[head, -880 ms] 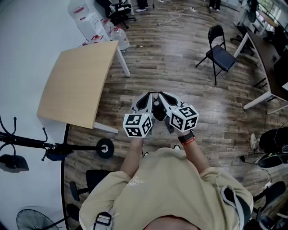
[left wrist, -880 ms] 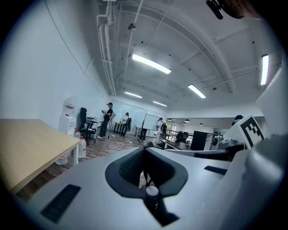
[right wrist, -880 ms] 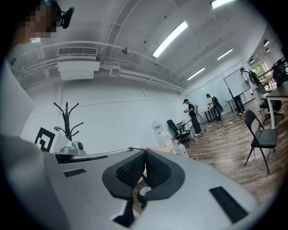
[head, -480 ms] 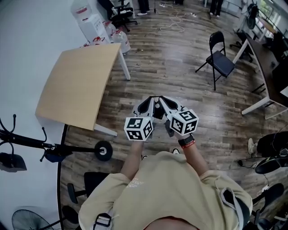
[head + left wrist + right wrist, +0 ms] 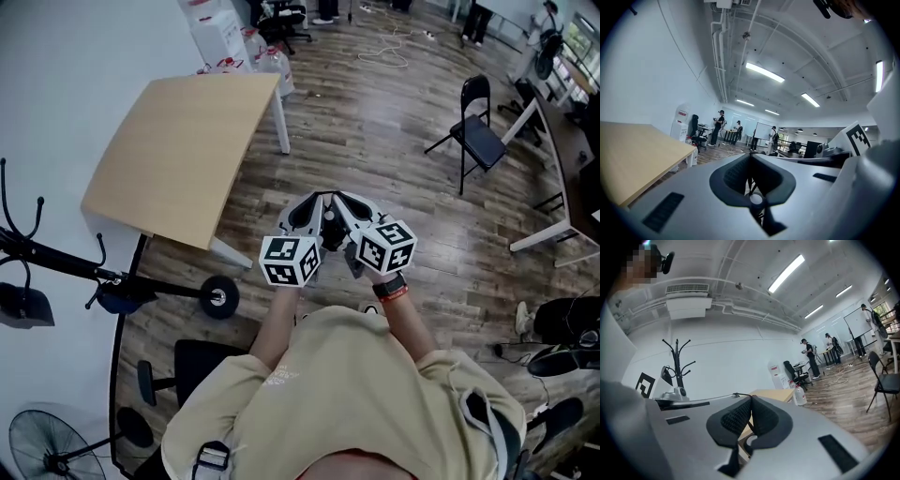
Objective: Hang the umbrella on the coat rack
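Observation:
The black coat rack (image 5: 56,262) stands at the left by the white wall, its hooks toward me and its round base (image 5: 218,299) on the wood floor. It also shows in the right gripper view as the coat rack (image 5: 677,359), with a dark object (image 5: 667,375) hanging on it. A dark blue thing (image 5: 117,298) sits by the pole; I cannot tell if it is the umbrella. My left gripper (image 5: 309,208) and right gripper (image 5: 349,208) are held side by side before my chest. The left gripper (image 5: 751,157) and the right gripper (image 5: 751,405) are both shut on nothing.
A light wooden table (image 5: 178,155) stands ahead on the left. A black folding chair (image 5: 473,131) is ahead right, a white-legged desk (image 5: 553,202) at the far right. An office chair (image 5: 183,375) and a fan (image 5: 47,450) are at my lower left. People stand far off.
The head view has shifted, so the table and coat rack sit further right in the picture. Both grippers stay shut and together before my chest.

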The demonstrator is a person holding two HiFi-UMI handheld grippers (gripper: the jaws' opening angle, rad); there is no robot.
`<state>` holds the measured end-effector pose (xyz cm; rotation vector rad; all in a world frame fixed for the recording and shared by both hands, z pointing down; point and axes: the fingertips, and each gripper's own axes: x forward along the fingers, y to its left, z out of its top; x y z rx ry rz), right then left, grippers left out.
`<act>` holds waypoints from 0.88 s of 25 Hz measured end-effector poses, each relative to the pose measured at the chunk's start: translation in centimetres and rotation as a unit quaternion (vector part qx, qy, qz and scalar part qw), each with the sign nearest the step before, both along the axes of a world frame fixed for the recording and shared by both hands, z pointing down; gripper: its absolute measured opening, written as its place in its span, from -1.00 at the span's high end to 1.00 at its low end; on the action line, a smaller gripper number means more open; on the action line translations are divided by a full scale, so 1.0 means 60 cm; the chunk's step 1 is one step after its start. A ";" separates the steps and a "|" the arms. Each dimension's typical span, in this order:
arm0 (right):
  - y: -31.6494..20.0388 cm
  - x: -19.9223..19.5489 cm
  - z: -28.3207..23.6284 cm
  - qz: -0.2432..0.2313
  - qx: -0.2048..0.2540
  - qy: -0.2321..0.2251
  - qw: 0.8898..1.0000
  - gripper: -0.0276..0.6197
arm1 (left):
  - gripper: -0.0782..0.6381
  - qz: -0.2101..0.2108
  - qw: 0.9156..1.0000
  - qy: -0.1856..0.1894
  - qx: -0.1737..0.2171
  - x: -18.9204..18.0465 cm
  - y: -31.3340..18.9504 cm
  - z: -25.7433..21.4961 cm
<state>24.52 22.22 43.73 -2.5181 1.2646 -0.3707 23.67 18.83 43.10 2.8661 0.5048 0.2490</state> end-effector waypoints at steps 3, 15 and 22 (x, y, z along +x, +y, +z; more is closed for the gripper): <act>-0.050 -0.021 0.006 -0.025 -0.004 -0.005 1.000 0.86 | 0.72 -0.017 1.000 -0.003 -0.002 -0.024 -0.047 0.004; -0.282 -0.126 0.012 -0.152 -0.027 0.004 0.988 0.86 | 0.72 -0.138 0.990 -0.002 -0.019 -0.138 -0.275 0.009; -0.443 -0.190 0.017 -0.258 -0.031 0.001 0.966 0.86 | 0.72 -0.243 0.970 -0.001 -0.026 -0.213 -0.428 0.013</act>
